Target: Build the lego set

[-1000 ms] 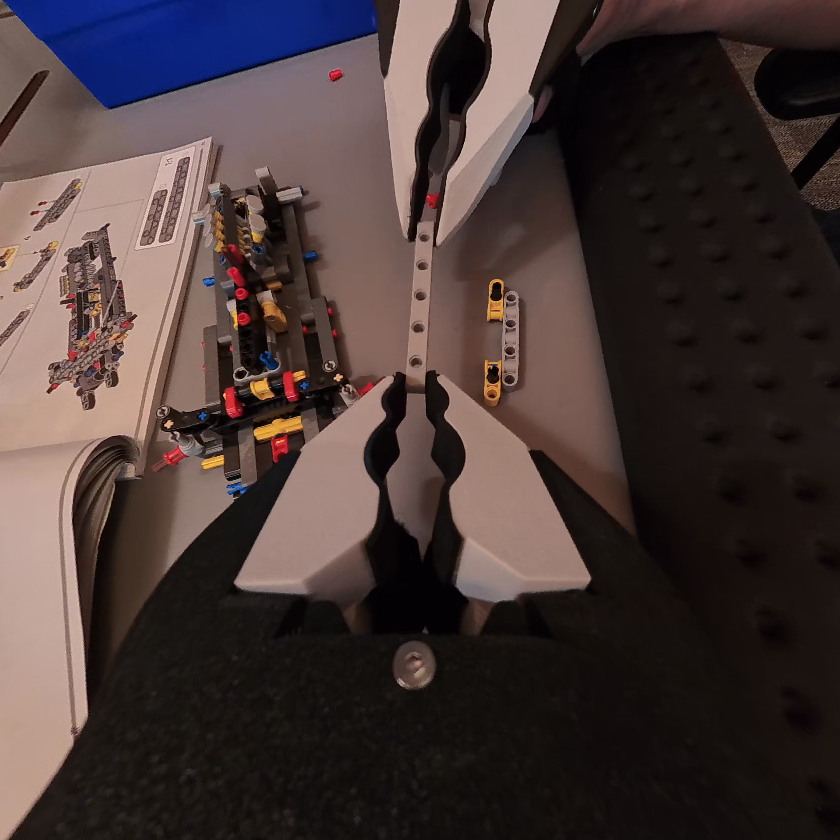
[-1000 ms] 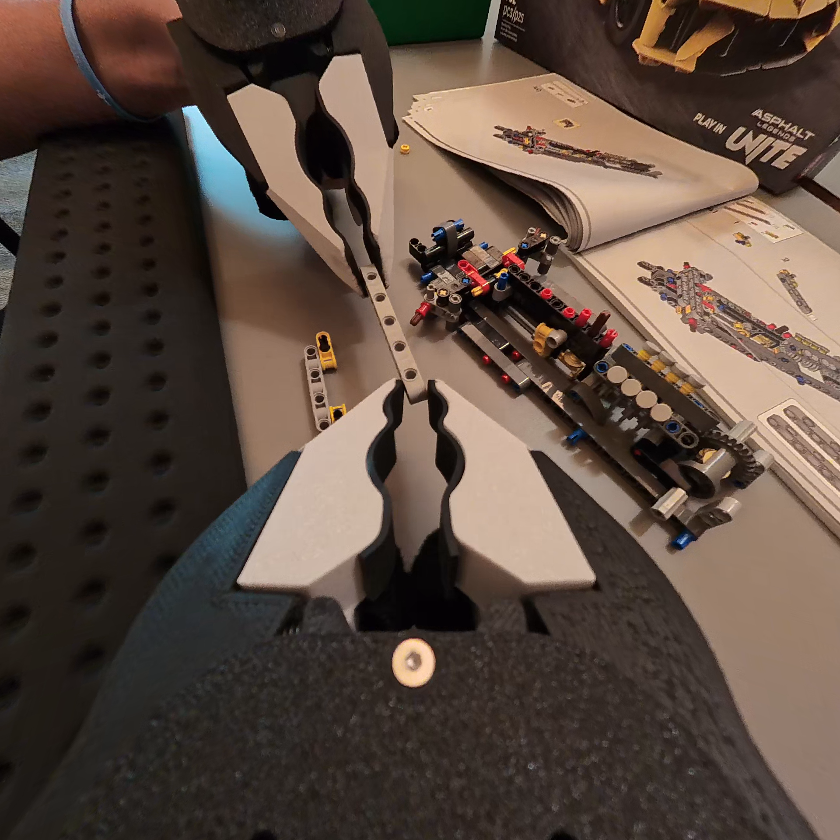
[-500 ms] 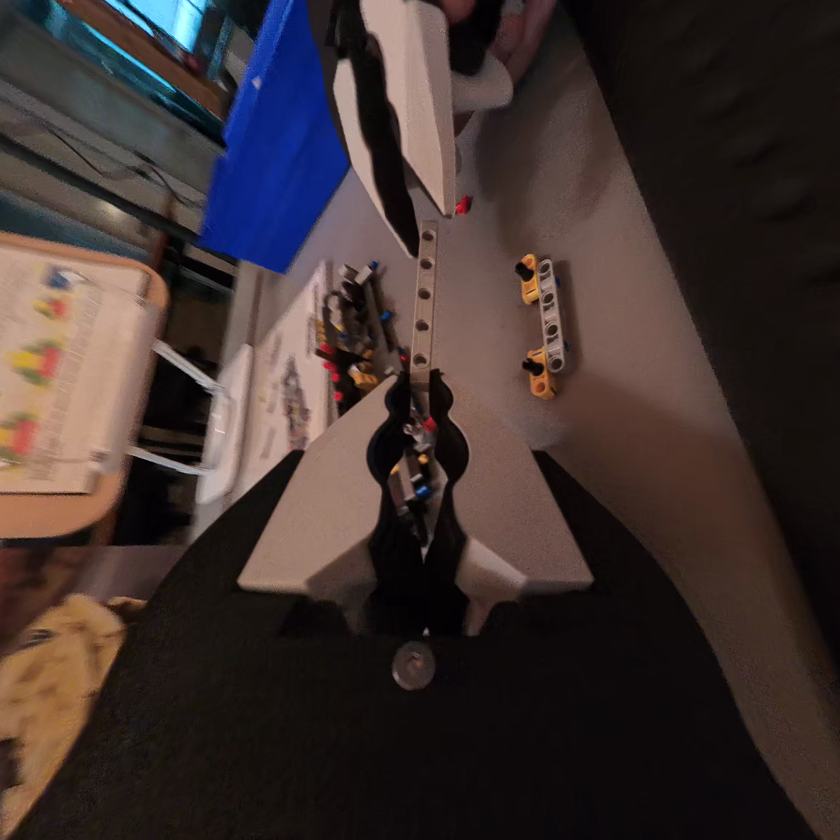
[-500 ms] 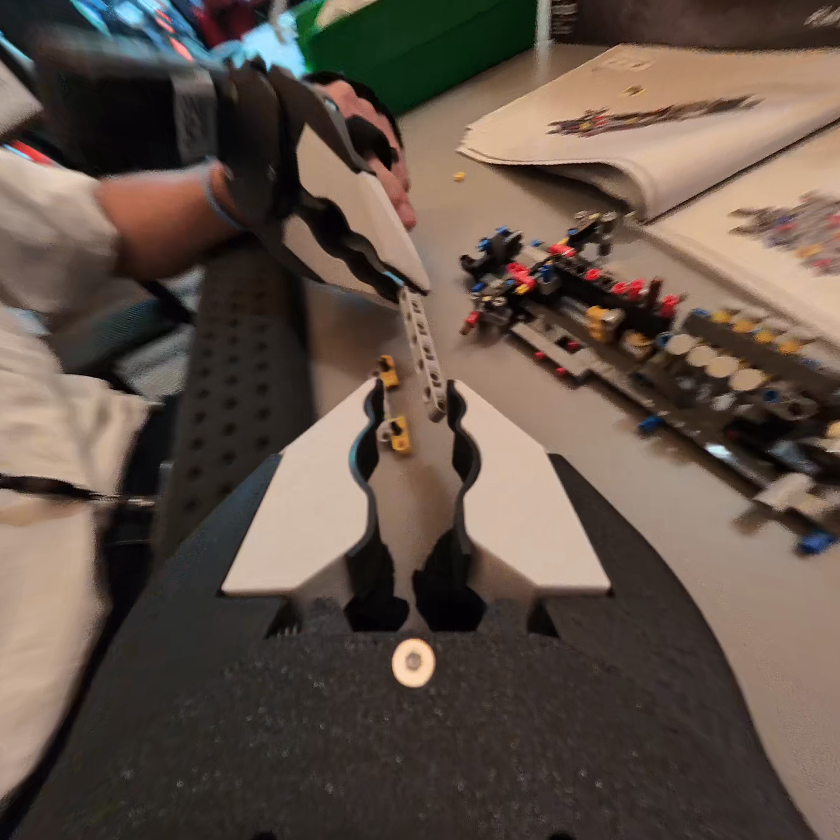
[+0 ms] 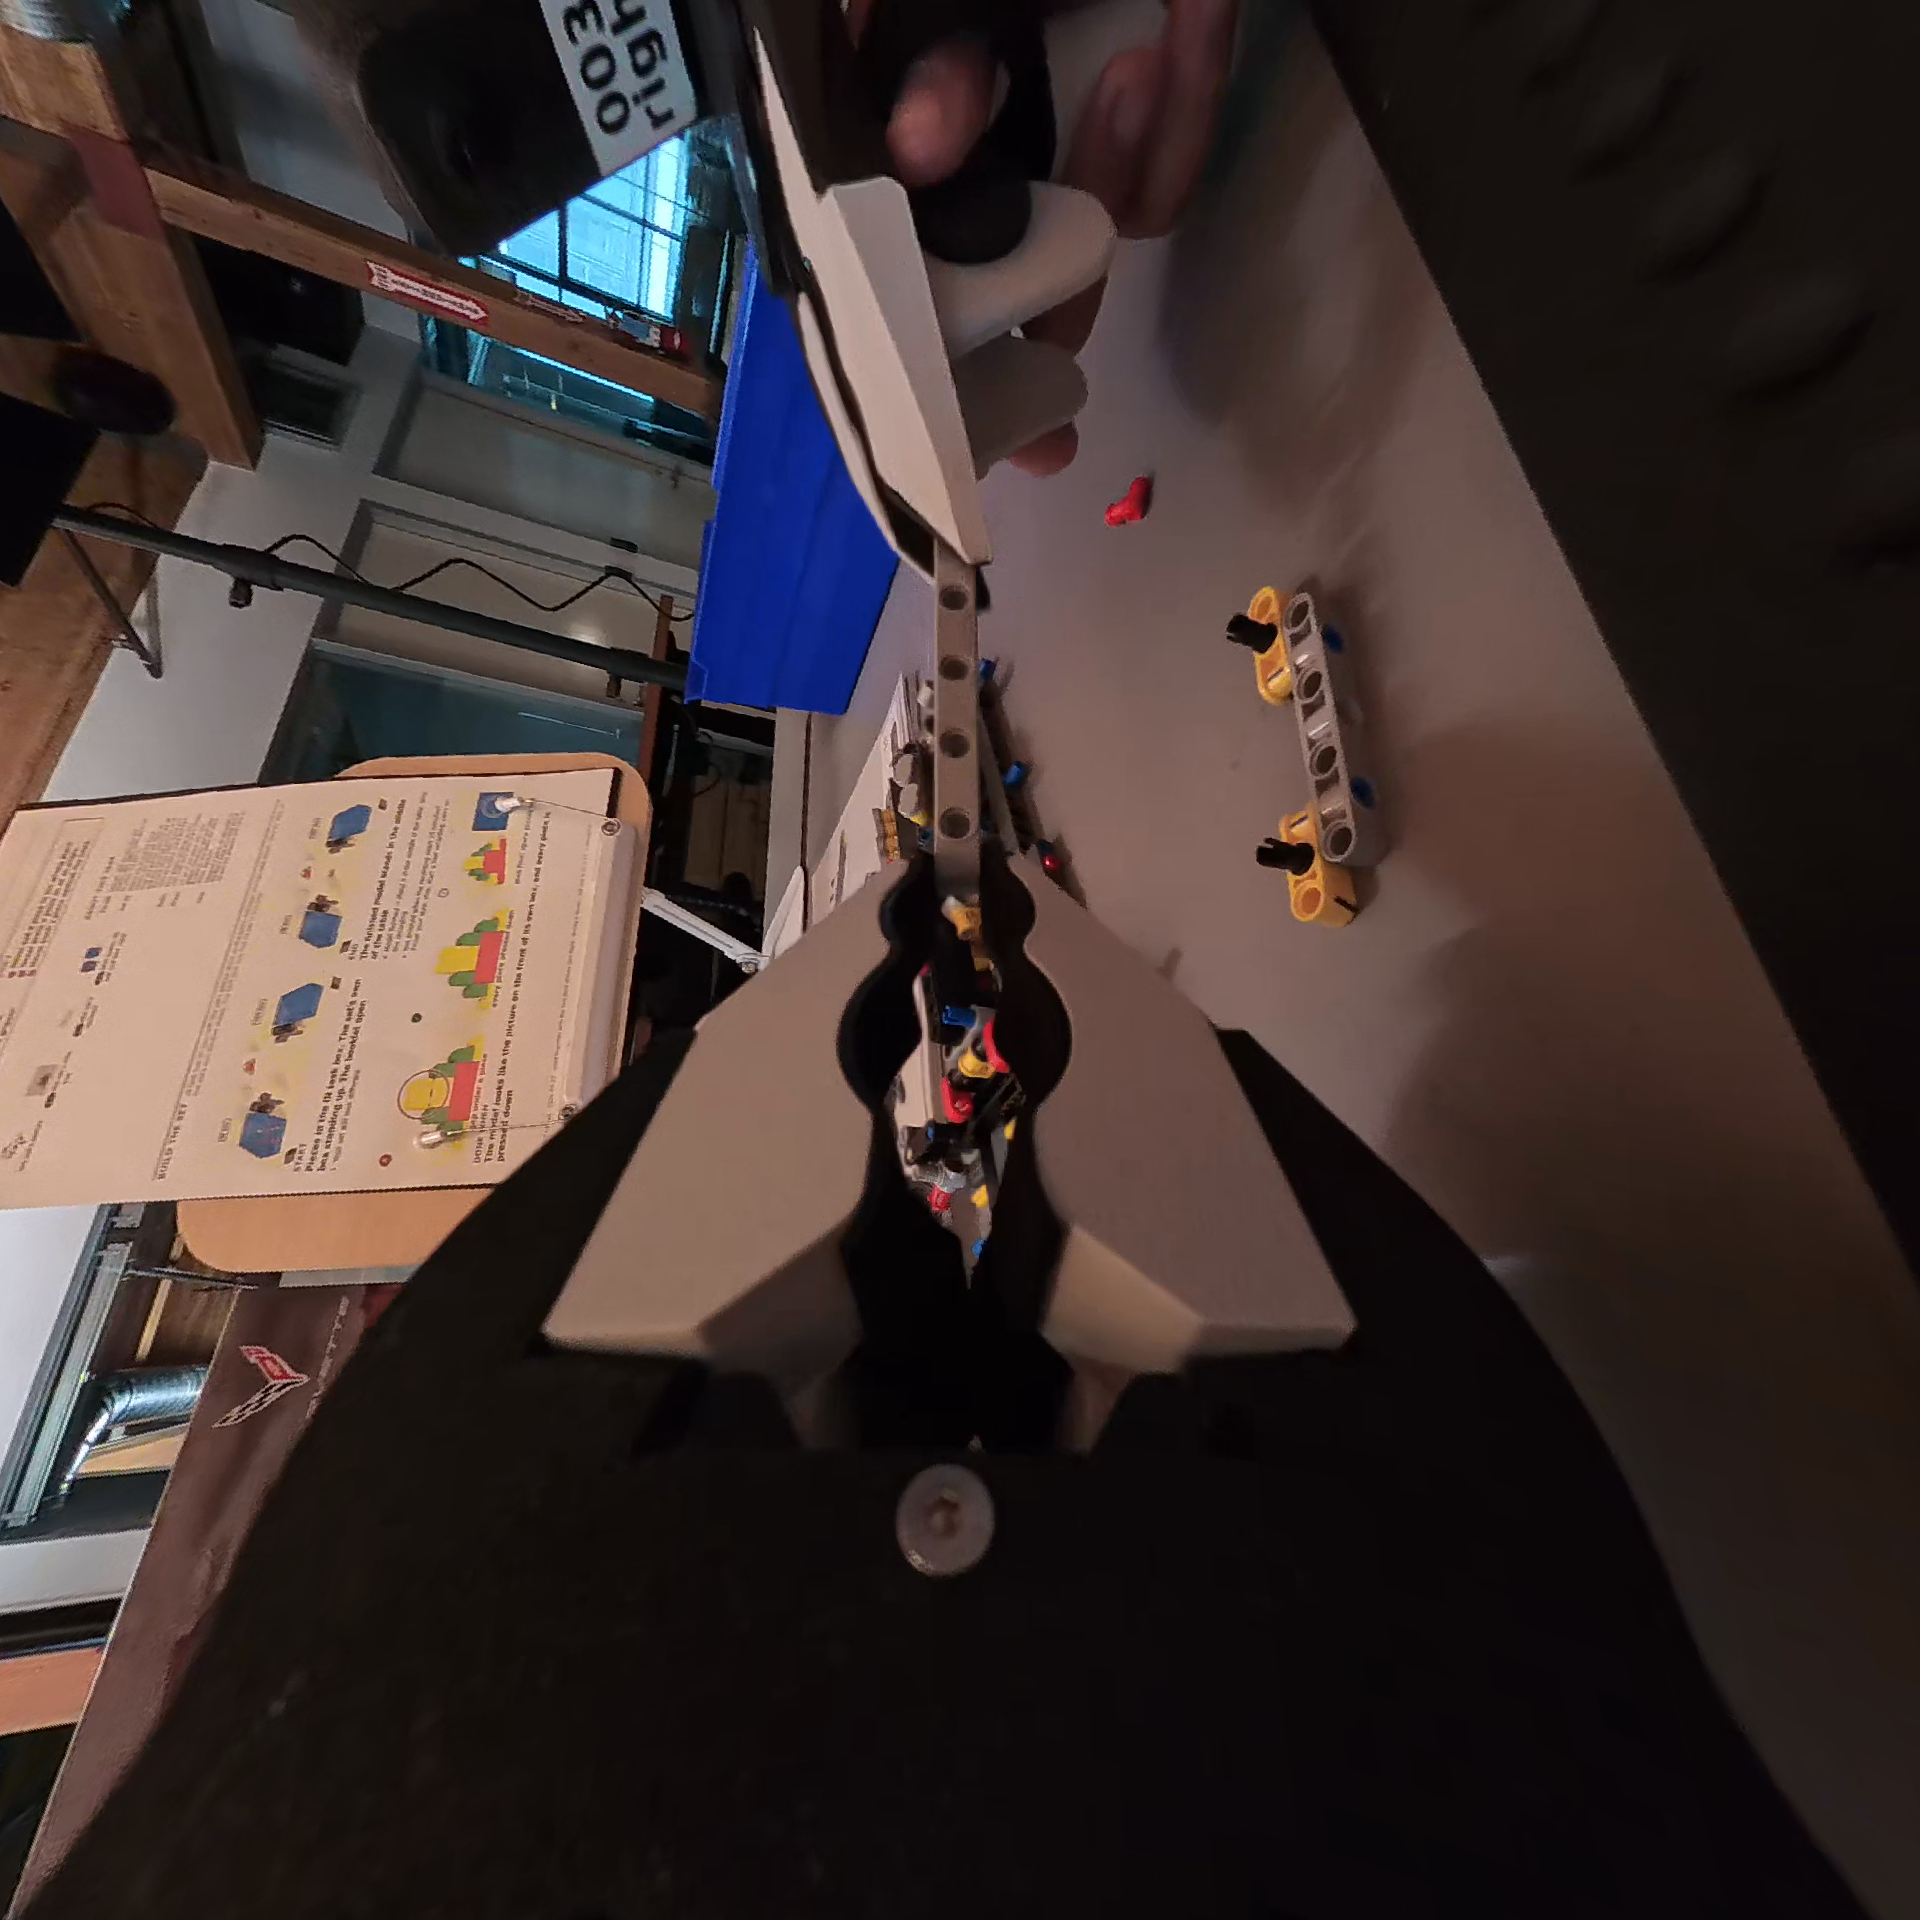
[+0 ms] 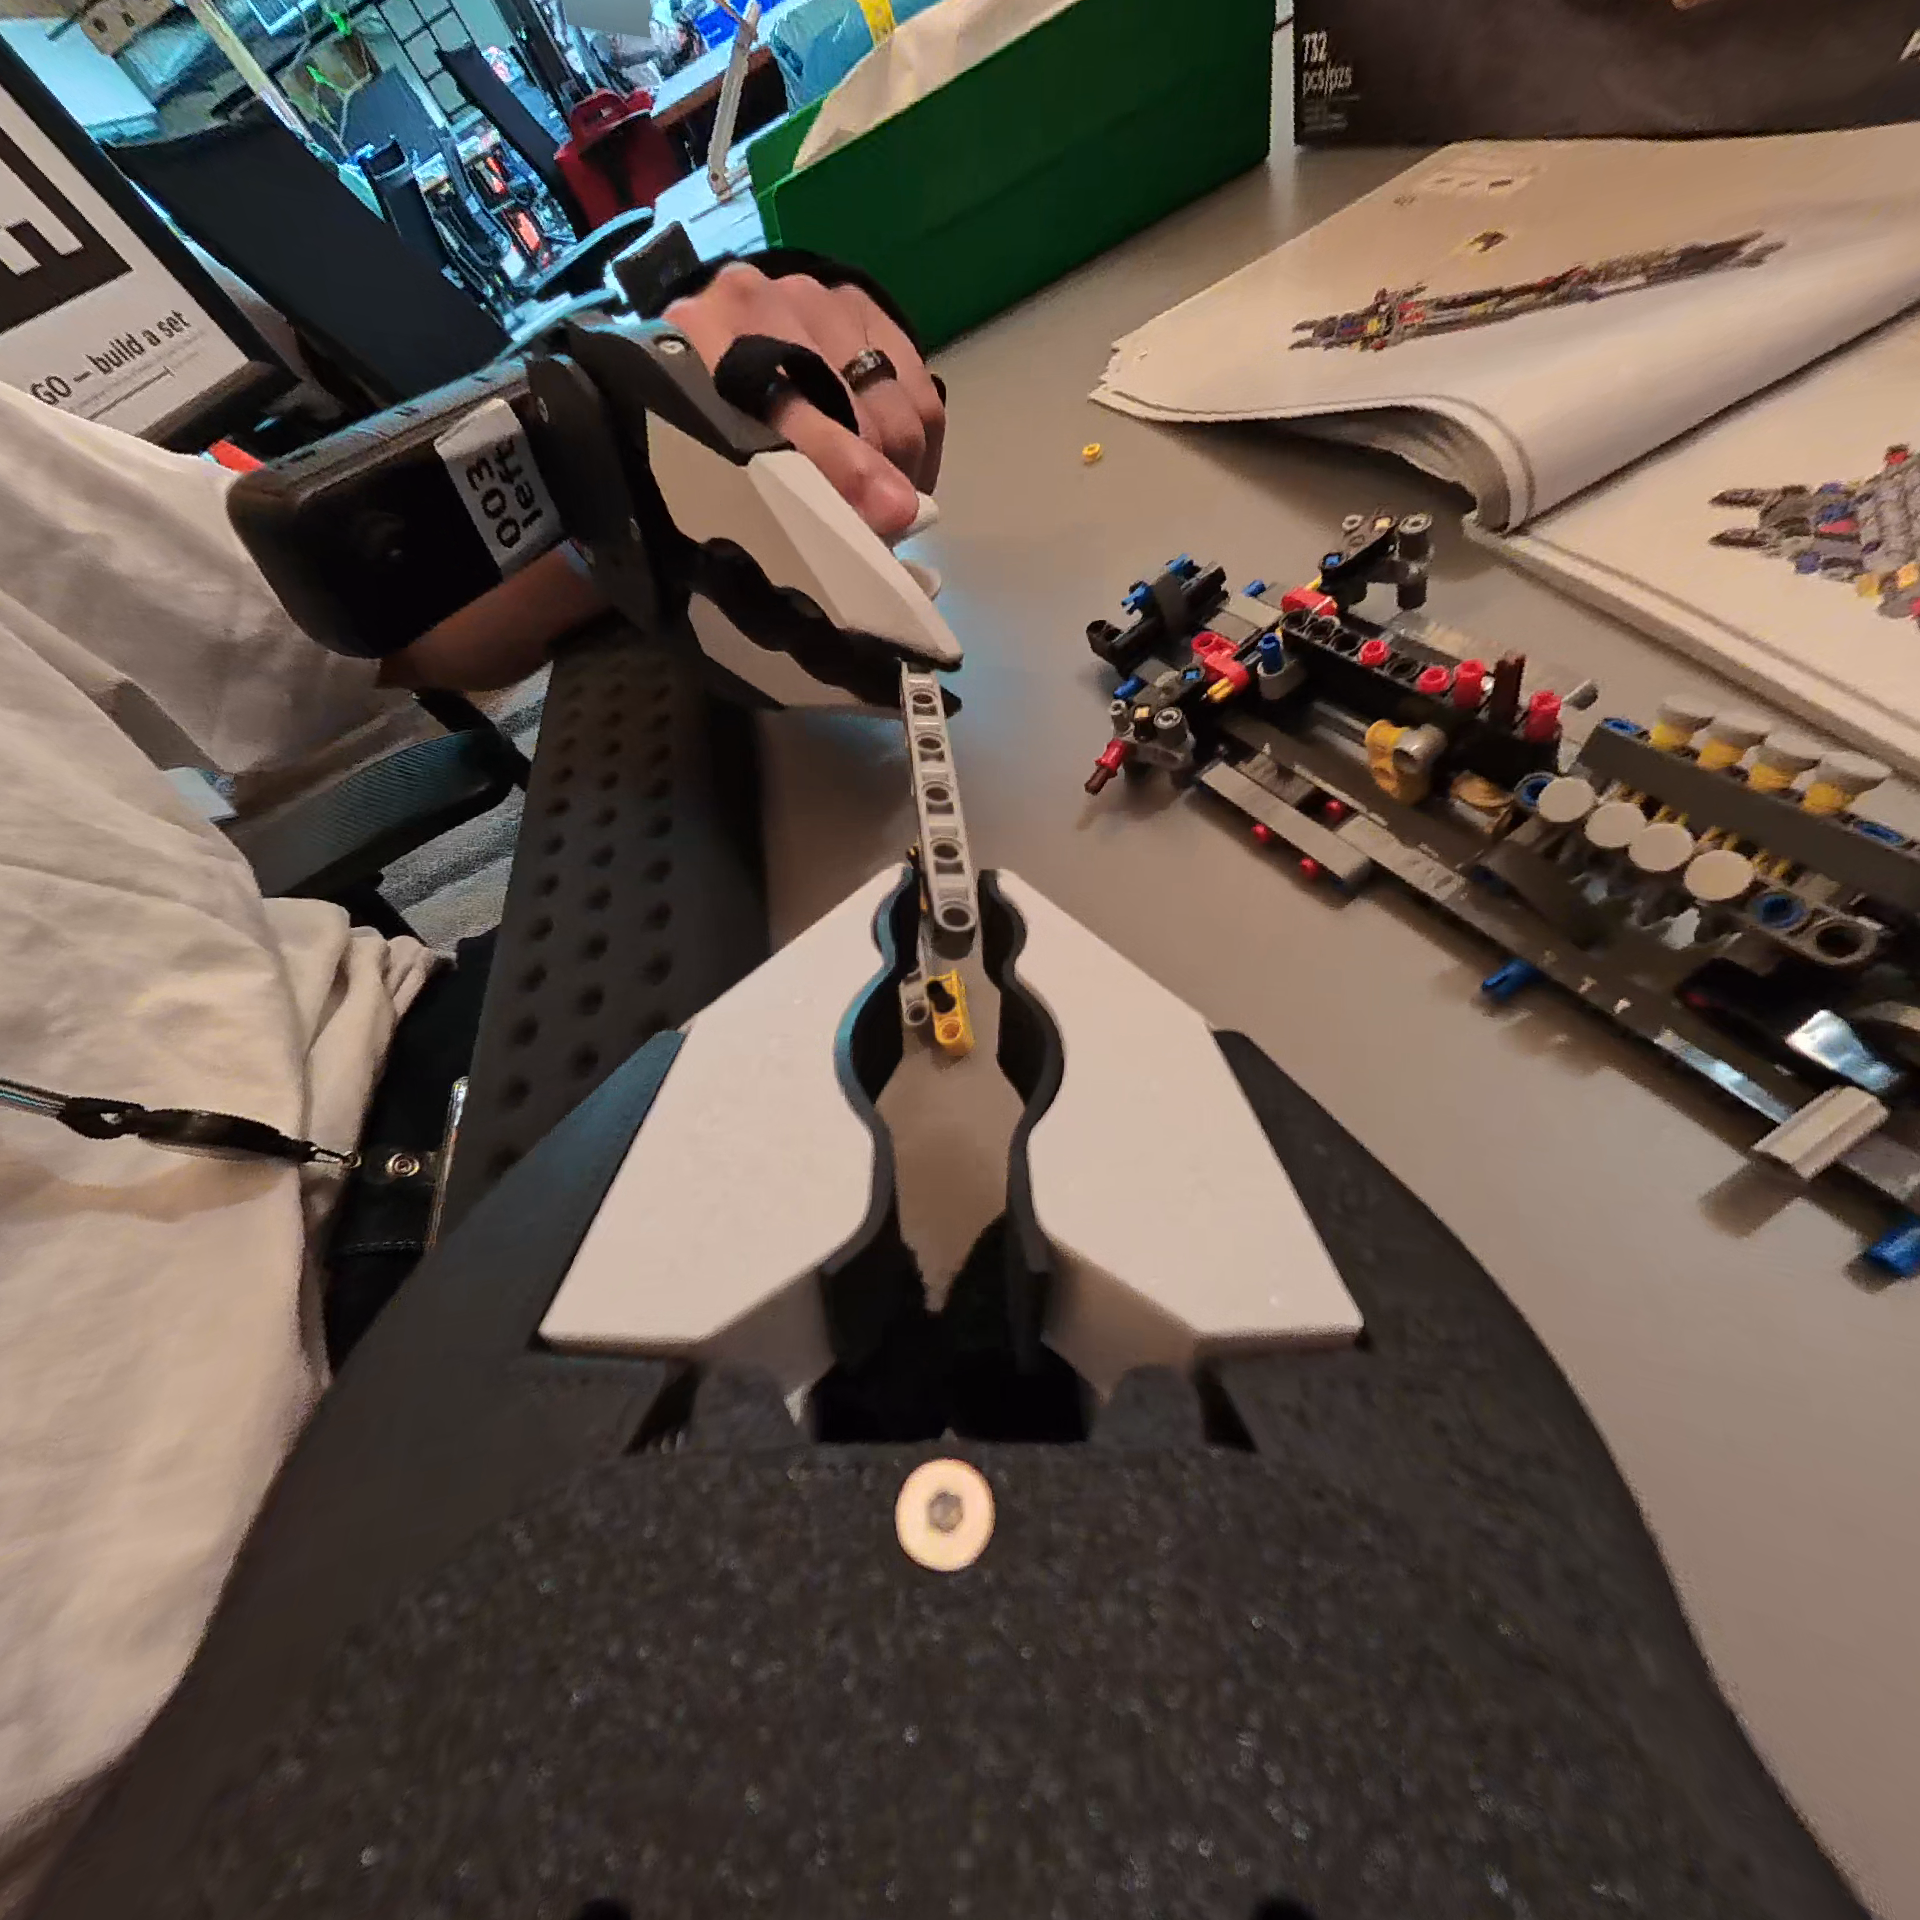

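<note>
The left gripper and the right gripper both hold one long grey beam, lifted off the grey table. The left gripper's fingers are clamped on one end of the beam. The right gripper's fingers sit close on either side of the other end; in the left wrist view its tips close over that end, so it appears clamped too.

The left wrist view is rolled sharply, so the table runs up its right side. Only there do the loose red piece and the blue bin at the far edge appear; what the bin holds cannot be seen. The same view shows a printed sheet on a board off the table to the left. The short grey-and-yellow assembly lies whole on the table to the right of the beam; in the right wrist view only part of it peeks through between the fingers.

The right wrist view alone shows the long, partly built chassis clearly, lying to the right of the beam, with the open instruction booklet beyond it. Farther back stands a green bin with pale material inside, and beside it the dark set box. A tiny yellow piece lies near the booklet. The person's hand grips the left gripper's handle, above a black perforated mat.
</note>
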The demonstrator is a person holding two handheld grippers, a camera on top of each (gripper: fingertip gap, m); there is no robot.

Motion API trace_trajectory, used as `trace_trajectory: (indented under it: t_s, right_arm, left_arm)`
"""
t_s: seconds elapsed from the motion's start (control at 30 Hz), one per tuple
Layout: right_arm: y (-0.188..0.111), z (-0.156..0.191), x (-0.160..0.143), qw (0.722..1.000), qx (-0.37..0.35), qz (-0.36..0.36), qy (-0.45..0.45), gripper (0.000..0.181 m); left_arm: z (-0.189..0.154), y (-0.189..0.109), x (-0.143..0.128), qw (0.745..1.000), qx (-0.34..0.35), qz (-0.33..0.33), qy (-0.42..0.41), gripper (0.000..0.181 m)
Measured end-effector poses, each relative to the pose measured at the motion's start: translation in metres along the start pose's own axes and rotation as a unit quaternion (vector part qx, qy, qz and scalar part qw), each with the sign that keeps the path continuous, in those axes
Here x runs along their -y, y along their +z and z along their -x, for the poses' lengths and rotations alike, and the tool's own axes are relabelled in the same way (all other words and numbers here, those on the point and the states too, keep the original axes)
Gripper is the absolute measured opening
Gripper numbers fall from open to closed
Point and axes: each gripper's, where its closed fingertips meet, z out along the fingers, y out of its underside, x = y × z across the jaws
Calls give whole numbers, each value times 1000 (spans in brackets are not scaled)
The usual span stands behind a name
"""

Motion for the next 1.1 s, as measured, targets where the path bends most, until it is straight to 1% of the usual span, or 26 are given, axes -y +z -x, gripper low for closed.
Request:
trace_trajectory:
  t_s: [0.13, 0.2, 0.3, 0.33, 0.37, 0.4, 0.43, 0.47, 0.5, 0.53, 0.57, 0.6, 0.63, 0.67, 0.77, 0.8, 0.93, 1.03, 1.1]
  right_arm:
    - [0, 1, 2, 1000, 2, -7, -4, 10]
    - [2, 1, -2, 1000, 7, 5, 4, 7]
    - [4, 0, -4, 1000, -3, 13, -9, 7]
    - [4, 0, -5, 1000, -9, 16, -18, 7]
    - [4, -1, -5, 999, -19, 21, -32, 6]
    - [5, -2, -7, 998, -29, 26, -49, 6]
    - [5, -1, -8, 997, -34, 30, -63, 6]
    - [7, 0, -9, 996, -38, 35, -75, 6]
    - [9, 2, -11, 994, -41, 39, -89, 6]
    - [11, 5, -11, 993, -41, 40, -105, 6]
    - [14, 8, -11, 992, -39, 39, -116, 7]
    - [16, 10, -9, 991, -39, 37, -125, 7]
    - [18, 13, -8, 990, -37, 34, -131, 6]
    - [20, 16, -7, 990, -30, 33, -133, 6]
    - [23, 16, -11, 989, -29, 43, -136, 6]
    - [23, 16, -12, 989, -28, 44, -135, 6]
    - [22, 14, -16, 992, -19, 51, -112, 6]
    - [23, 13, -20, 991, -22, 61, -115, 6]
    - [23, 13, -21, 992, -19, 63, -110, 6]
  left_arm:
    - [-2, 0, -1, 1000, -1, 2, 9, 6]
    - [-1, 1, -2, 1000, -1, 5, 7, 6]
    - [-5, 2, -6, 1000, -10, 15, -3, 6]
    - [-7, 2, -7, 999, -19, 19, -26, 6]
    - [-14, 2, -8, 996, -47, 24, -70, 7]
    - [-22, 0, -10, 988, -80, 25, -126, 17]
    - [-31, -3, -12, 973, -126, 23, -190, 24]
    - [-38, -8, -14, 953, -167, 21, -252, 29]
    - [-36, -11, -15, 936, -181, 15, -302, 35]
    - [-31, -15, -13, 918, -191, -4, -348, 37]
    - [-29, -19, -5, 891, -217, -33, -397, 37]
    - [-28, -23, 3, 862, -247, -56, -439, 37]
    - [-27, -24, 7, 843, -265, -67, -463, 37]
    - [-25, -24, 8, 837, -269, -70, -471, 34]
    - [-22, -24, 8, 842, -263, -81, -464, 10]
    - [-23, -25, 9, 843, -263, -82, -461, 6]
    - [-28, -23, 10, 851, -269, -75, -446, 6]
    - [-34, -19, 7, 855, -274, -55, -437, 14]
    - [-35, -19, 6, 854, -278, -53, -437, 14]
